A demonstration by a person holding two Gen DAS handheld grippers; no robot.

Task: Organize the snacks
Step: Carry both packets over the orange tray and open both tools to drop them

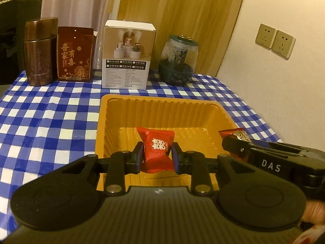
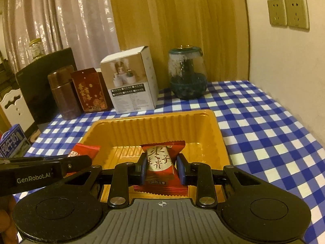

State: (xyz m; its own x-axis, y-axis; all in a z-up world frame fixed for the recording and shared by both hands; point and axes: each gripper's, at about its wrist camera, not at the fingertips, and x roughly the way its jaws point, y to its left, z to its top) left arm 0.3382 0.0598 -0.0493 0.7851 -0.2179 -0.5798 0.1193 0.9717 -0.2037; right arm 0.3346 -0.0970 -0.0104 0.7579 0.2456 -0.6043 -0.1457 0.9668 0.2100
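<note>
Looked down over a table under a blue-and-white checked cloth [image 1: 50,111], pushed into a corner of the room. Noted a cream wall with twin sockets [image 1: 274,40] at 2 o'clock, a yellow curtain [image 1: 172,20] at 12 and a sheer curtain [image 1: 77,4] at 11. Found, along the far edge from 10 to 1 o'clock, a brown canister [image 1: 39,50], a red gift box [image 1: 74,55], a white carton [image 1: 128,57] and a glass jar [image 1: 177,59]. Found the yellow tray [image 1: 162,105] nearer, at centre.

Gripped a red sweet packet [image 1: 156,142] narrowly between the blue pads of the left gripper [image 1: 157,155], over the tray's near half. Pinched a red-and-gold date packet [image 2: 159,158] the same way in the right gripper [image 2: 161,167], also over the tray's near part.

Caught only from the right wrist: a blue milk carton [image 2: 12,144] at 9 o'clock, a white chair back [image 2: 16,105] above it, and the side of the white carton. Caught from each wrist the other gripper at the frame edge, at 3 o'clock from the left and 9 o'clock from the right.
</note>
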